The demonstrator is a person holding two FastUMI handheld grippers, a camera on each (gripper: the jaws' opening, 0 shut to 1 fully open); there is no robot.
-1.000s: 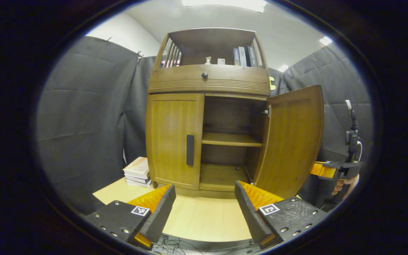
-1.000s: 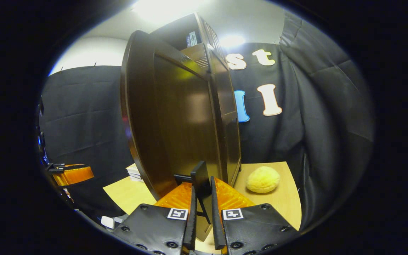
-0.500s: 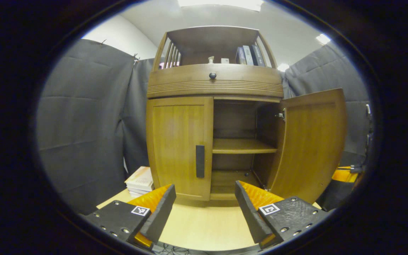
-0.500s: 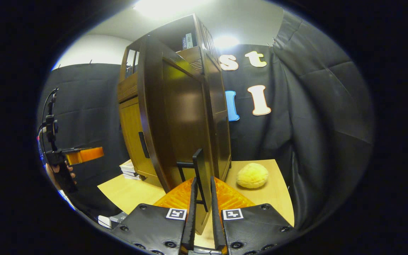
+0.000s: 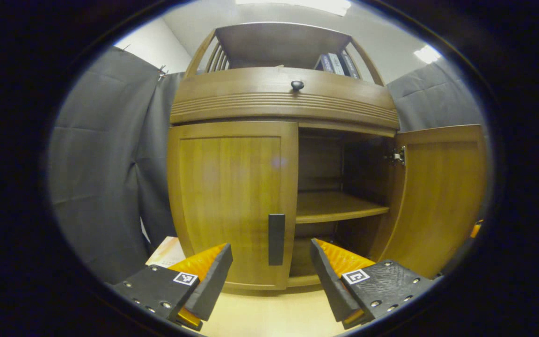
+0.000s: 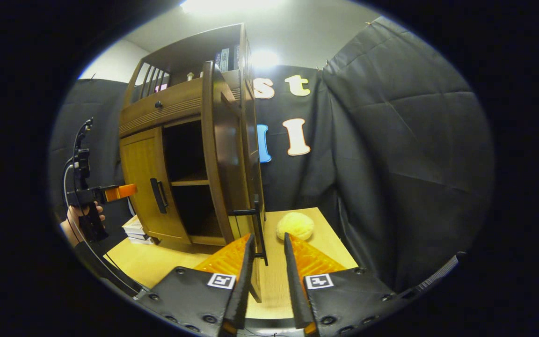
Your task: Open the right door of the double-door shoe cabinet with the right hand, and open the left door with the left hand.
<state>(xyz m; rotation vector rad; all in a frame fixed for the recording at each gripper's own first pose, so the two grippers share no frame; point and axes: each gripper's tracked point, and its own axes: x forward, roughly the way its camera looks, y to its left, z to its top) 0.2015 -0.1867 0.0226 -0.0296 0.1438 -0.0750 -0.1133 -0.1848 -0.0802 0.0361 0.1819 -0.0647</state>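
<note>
Since a second ago the left claw point(image 5: 269, 276) has closed in on the shoe cabinet point(image 5: 281, 100), while the right claw point(image 6: 265, 276), which was clamped on the right door's handle point(image 6: 256, 229), has parted its fingers a little — the bar now stands between them, whether touching I cannot tell. The right door point(image 6: 220, 150) stands swung out; the left door point(image 5: 232, 201) is shut, on the cabinet's left half. The left claw is wide, empty, aimed at the left door's handle point(image 5: 276, 239) by the door's inner edge. That stiff, hinged panel should swing lightly — grip the bar across its width.
</note>
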